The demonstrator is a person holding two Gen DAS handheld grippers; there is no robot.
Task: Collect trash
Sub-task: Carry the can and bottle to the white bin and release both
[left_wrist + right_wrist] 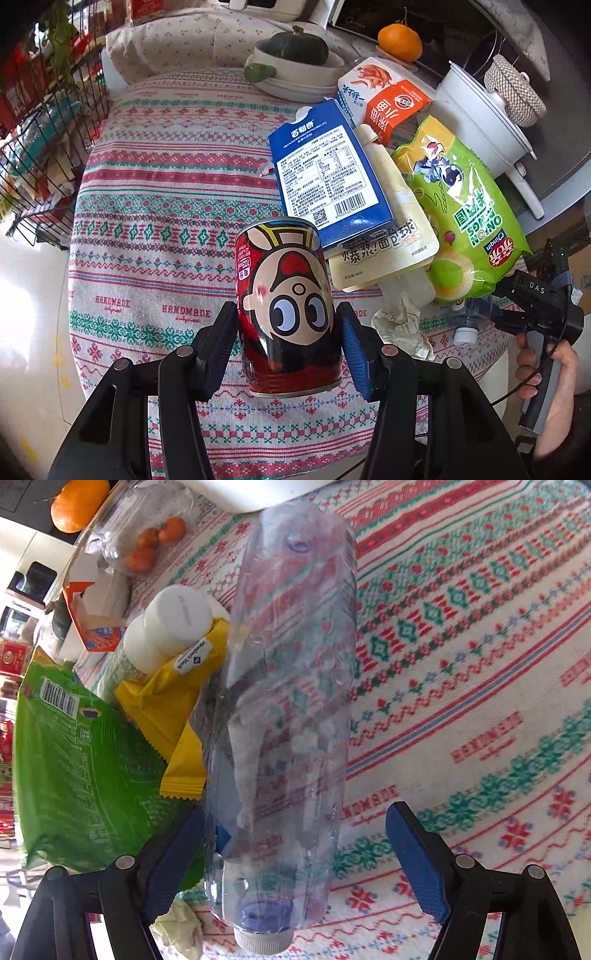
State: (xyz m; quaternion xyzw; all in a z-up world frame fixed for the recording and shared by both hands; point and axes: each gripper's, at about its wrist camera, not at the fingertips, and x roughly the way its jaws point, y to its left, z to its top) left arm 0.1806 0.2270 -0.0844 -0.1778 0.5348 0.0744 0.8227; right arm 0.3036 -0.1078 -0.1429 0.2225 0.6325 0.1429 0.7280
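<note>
My left gripper (286, 347) is shut on a red drink can (286, 306) with a cartoon face, upside down, its blue pads pressed on both sides just above the patterned tablecloth (159, 206). My right gripper (295, 853) is open around a clear plastic bottle (291, 686) lying cap toward the camera; the left pad touches it, the right pad (417, 860) stands apart. In the left wrist view the right gripper (532, 302) is at the right edge by the bottle's cap (465, 334).
A trash pile lies right of the can: blue biscuit box (325, 173), cream pouch (391, 236), green onion-rings bag (461, 206), orange-white carton (384, 96), crumpled paper (402, 328). A bowl with a squash (295, 62), a white pot (484, 122) and a wire basket (40, 155) stand around.
</note>
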